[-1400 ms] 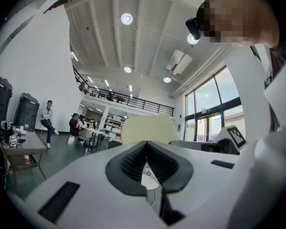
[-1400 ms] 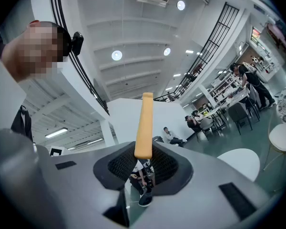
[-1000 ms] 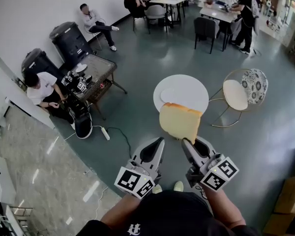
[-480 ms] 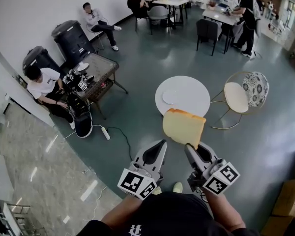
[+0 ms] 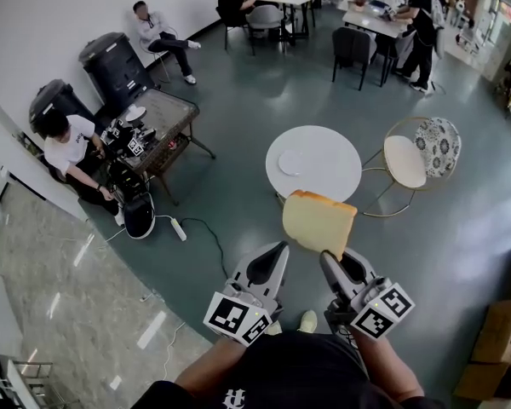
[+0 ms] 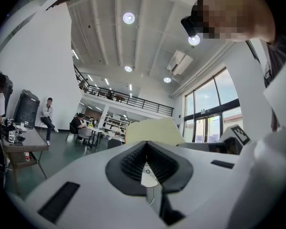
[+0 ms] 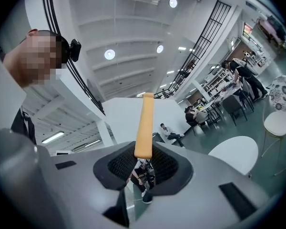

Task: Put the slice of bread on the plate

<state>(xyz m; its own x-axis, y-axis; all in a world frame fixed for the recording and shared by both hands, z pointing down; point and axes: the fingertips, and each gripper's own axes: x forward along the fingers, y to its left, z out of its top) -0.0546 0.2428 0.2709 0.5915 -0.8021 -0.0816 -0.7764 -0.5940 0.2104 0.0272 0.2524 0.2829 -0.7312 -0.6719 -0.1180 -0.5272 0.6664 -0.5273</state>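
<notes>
The slice of bread [image 5: 318, 221], pale with a tan crust, stands upright in my right gripper [image 5: 333, 258], which is shut on its lower corner. In the right gripper view the bread [image 7: 144, 125] shows edge-on between the dark pads. A small white plate [image 5: 291, 164] lies on the round white table [image 5: 334, 175], beyond and below the bread. My left gripper [image 5: 273, 261] is level beside the right one, shut with nothing in it. In the left gripper view the bread [image 6: 152, 130] rises just past that gripper's jaws.
A chair with a patterned back [image 5: 422, 156] stands right of the table. A low dark table with gear [image 5: 157, 126], a seated person [image 5: 72, 156] and black bins [image 5: 111, 66] are at the left. More tables and people are at the far end. Cardboard boxes [image 5: 494, 348] sit at the right edge.
The right gripper and the bread have shifted slightly to the right and lower in the head view. The left gripper has kept still.
</notes>
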